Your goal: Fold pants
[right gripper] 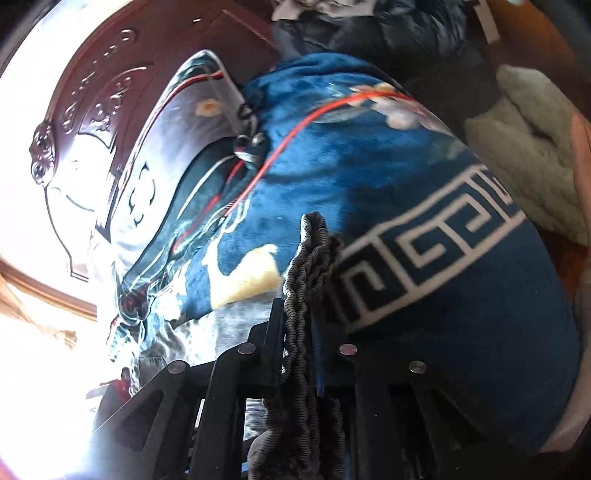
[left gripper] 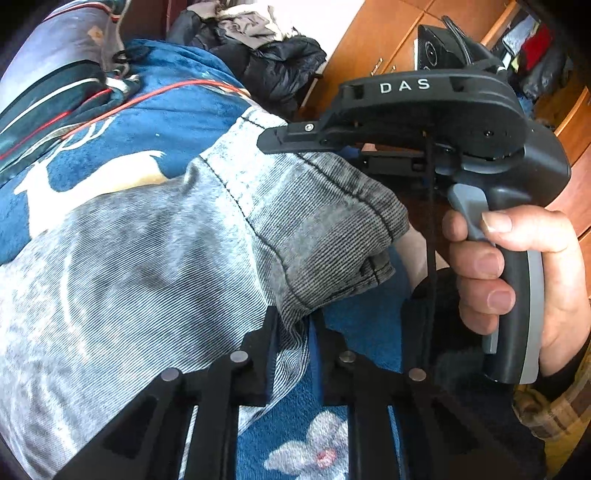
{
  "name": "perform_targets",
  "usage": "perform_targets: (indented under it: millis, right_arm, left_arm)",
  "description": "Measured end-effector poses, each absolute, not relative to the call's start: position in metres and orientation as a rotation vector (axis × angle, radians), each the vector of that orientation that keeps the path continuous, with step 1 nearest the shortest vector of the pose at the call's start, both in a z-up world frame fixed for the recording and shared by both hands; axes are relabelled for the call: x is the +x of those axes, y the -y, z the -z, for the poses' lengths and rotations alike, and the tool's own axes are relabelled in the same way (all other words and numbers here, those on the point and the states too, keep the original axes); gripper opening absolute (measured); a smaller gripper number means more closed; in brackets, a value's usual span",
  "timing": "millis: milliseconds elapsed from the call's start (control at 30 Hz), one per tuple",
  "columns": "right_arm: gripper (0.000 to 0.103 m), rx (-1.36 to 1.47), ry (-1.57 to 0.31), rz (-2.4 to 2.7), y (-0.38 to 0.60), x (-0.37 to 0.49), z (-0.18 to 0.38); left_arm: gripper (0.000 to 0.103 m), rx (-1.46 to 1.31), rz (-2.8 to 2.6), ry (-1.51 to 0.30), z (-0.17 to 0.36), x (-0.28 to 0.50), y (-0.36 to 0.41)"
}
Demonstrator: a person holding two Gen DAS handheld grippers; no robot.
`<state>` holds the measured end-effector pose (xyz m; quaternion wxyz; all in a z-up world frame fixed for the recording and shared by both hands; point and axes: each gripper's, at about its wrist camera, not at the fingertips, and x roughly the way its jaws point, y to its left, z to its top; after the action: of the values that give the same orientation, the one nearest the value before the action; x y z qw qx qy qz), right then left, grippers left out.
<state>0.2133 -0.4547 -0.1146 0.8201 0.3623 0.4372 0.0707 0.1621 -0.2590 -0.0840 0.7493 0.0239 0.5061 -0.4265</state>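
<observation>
The left hand-held gripper (left gripper: 293, 354) is pinching a thin edge of the grey washed-denim pants (left gripper: 155, 258), its 2 fingers drawn narrow with the cloth running up between them. The right hand-held gripper (right gripper: 297, 332) is doing the same on its side, its jaws nearly together on a bunched, ribbed waistband or cuff of the pants (right gripper: 310, 266), which is standing up in folds out of the grip and hanging down below it. Seen from the left wrist, the right device (left gripper: 443, 122) is sitting close by, up and to the right, with the person's right hand (left gripper: 517, 277) wrapped round its handle and a finger lying on the grey trigger. The stretch of cloth between the 2 grips is short and bulging into a hump, so both ends are being held near each other. From that hump the body of the pants is spreading away to the left and down over the blue patterned blanket (left gripper: 155, 122) covering the bed, so the long axis is probably running leftward from both grippers. A red cord (left gripper: 147, 96) is lying across the blanket farther off, near dark clothes (left gripper: 273, 55) piled by wooden cupboards (left gripper: 391, 33). The coming move probably depends on carrying both held corners across that long axis together, neither arm being clearly nearer.
</observation>
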Motion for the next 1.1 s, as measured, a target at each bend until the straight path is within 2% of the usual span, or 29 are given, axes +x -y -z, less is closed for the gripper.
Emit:
perform_targets:
  millis: [567,1100]
  right_arm:
    - [0.012,0.615,-0.949,-0.243,0.359,0.237,0.062]
    - [0.012,0.498,-1.021,-0.330,0.260,0.256,0.056]
  left_arm:
    - [0.014,-0.112,0.879,-1.059,0.056,0.142,0.180]
    - [0.014,-0.246,0.798,-1.046,0.056,0.135,0.105]
